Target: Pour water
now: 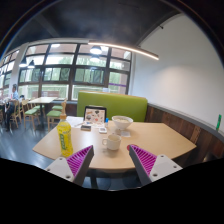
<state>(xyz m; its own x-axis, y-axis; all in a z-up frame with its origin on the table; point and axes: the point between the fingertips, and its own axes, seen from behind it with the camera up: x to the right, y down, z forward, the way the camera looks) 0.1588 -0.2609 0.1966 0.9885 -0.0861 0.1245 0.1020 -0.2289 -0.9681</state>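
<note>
Gripper (111, 163) fingers apart, holding nothing. Yellow bottle (64, 137) stands upright left of centre, ahead-left of the fingers; cup (113, 142) sits straight ahead, lower centre.

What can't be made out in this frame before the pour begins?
Gripper view only:
- Yellow bottle: too small to read its label or see its cap state.
- White cup and bowl: contents hidden by their walls.
- Card stand: print too small.
- Hand-held gripper: fingers open, bases cut off below.
</note>
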